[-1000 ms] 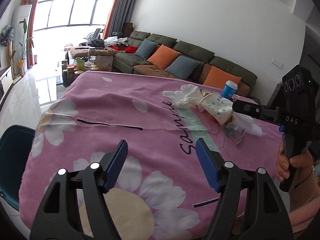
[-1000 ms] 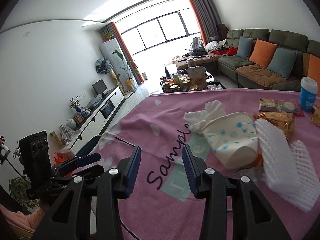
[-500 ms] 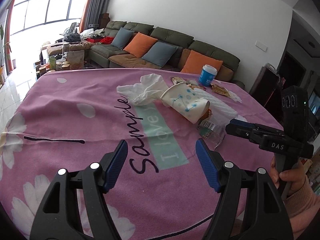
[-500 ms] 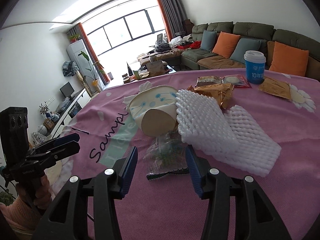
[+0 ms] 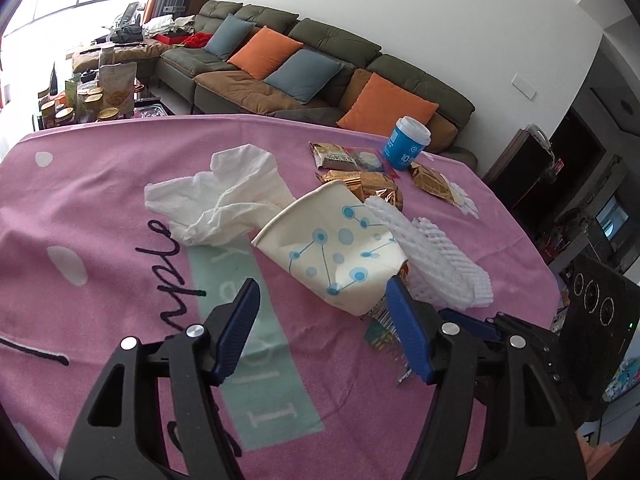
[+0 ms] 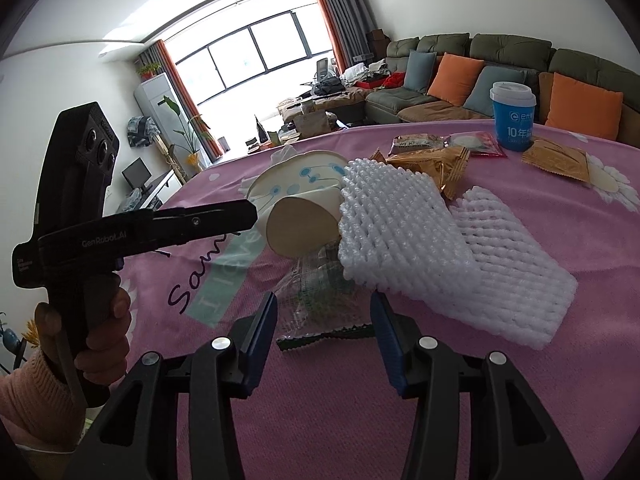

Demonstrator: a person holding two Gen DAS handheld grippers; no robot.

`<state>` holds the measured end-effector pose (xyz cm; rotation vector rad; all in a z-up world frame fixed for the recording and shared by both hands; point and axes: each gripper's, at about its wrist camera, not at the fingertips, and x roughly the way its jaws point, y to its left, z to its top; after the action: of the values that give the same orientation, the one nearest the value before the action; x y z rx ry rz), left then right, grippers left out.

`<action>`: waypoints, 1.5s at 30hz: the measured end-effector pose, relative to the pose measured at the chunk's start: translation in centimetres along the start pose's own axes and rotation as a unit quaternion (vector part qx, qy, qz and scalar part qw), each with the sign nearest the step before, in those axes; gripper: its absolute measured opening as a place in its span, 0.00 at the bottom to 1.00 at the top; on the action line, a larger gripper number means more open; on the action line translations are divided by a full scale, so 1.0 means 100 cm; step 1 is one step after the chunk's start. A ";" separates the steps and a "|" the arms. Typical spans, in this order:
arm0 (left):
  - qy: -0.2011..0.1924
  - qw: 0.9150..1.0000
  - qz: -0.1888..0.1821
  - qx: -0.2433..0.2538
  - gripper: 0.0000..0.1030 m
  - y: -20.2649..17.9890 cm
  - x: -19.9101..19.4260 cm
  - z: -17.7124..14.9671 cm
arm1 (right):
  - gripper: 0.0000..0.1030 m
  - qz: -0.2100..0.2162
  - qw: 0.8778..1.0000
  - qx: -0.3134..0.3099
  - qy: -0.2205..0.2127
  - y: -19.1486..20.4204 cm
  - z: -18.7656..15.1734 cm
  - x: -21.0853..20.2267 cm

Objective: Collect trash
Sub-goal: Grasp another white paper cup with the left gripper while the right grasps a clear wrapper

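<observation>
A paper cup (image 5: 340, 248) with blue dots lies on its side on the pink cloth (image 5: 100, 220), its mouth against a crumpled white tissue (image 5: 224, 200). White foam netting (image 5: 432, 256) leans on the cup. My left gripper (image 5: 320, 300) hovers just short of the cup's base, its jaws closing with no pad pressing on anything. My right gripper (image 6: 324, 312) stands open low over the cloth. A clear plastic wrapper (image 6: 316, 300) lies between its fingers, untouched. In the right wrist view the cup (image 6: 300, 216) and netting (image 6: 400, 232) lie just beyond, and the left gripper (image 6: 240, 216) reaches in from the left.
Gold snack wrappers (image 5: 372, 188) and a blue lidded cup (image 5: 406, 142) sit further back on the table. A sofa (image 5: 320, 52) with cushions stands behind it. A hand (image 6: 100, 320) in a pink sleeve holds the left gripper. Bare cloth lies to the left.
My left gripper has swung right across the cloth to the cup, and its jaws have narrowed a little. My right gripper came down to the clear wrapper, then stayed there.
</observation>
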<state>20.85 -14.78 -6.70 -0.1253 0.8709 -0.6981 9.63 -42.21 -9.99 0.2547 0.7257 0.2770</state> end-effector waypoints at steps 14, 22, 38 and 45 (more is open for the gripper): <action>0.046 0.989 -0.090 -0.104 0.45 0.022 0.052 0.015 | 0.24 0.017 1.000 0.003 0.004 -0.006 -0.002 0.000; 0.028 0.989 -0.098 -0.102 0.27 0.026 0.036 0.010 | 0.04 0.022 1.000 -0.006 0.002 -0.002 -0.001 -0.001; -0.019 0.993 -0.060 -0.103 0.20 0.054 -0.031 -0.014 | 0.47 0.007 1.000 -0.007 0.005 0.017 0.005 0.011; -0.036 0.992 -0.043 -0.114 0.20 0.076 -0.068 -0.034 | 0.20 0.021 1.000 -0.017 0.002 0.025 0.006 0.010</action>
<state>19.20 -4.20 -7.28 -0.3924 0.8770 -0.6684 10.32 -39.58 -9.37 0.2381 0.7206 0.3298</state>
